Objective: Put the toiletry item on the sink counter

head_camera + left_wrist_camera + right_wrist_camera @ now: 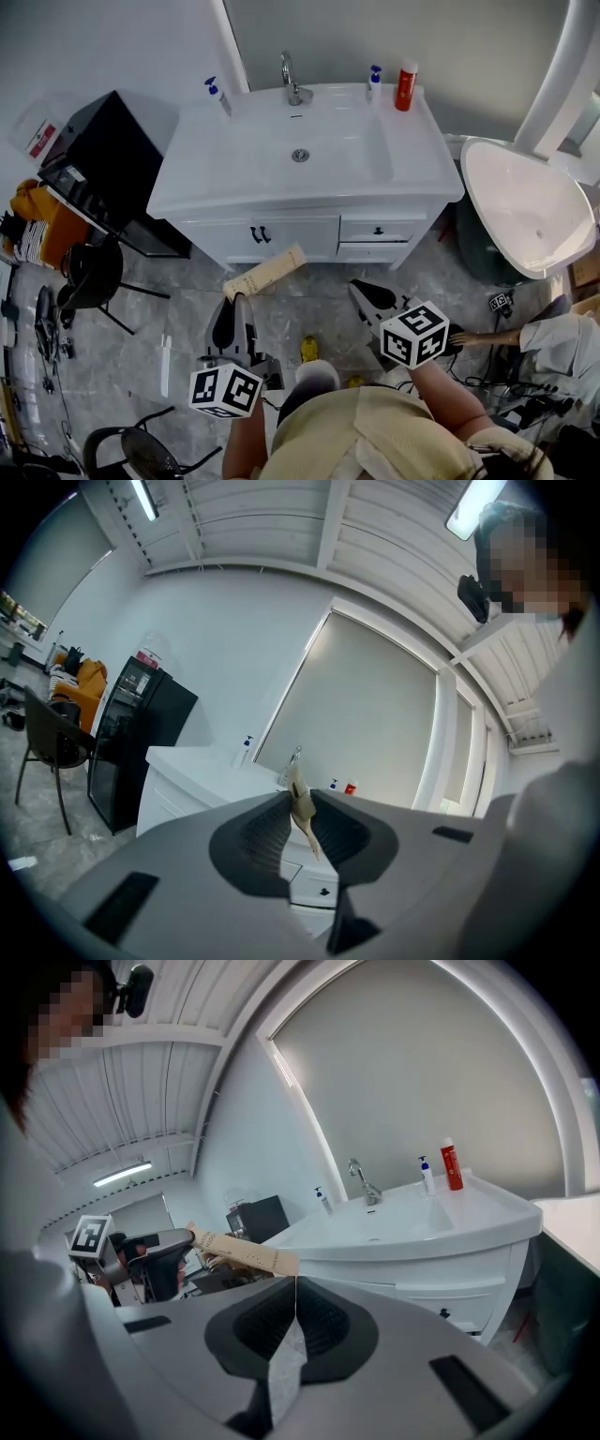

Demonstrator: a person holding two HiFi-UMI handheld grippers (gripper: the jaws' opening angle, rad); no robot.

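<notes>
Toiletry box (265,273) | clamped in left gripper (240,300) | before sink counter (211,155)

Head view looks down; both gripper views face the sink counter (216,159).

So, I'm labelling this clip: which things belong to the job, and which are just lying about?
Job: long tan cardboard box, left gripper gripping it, white sink counter.
Lying about: red plastic bottle, black cabinet, black chair, white oval basin.
</notes>
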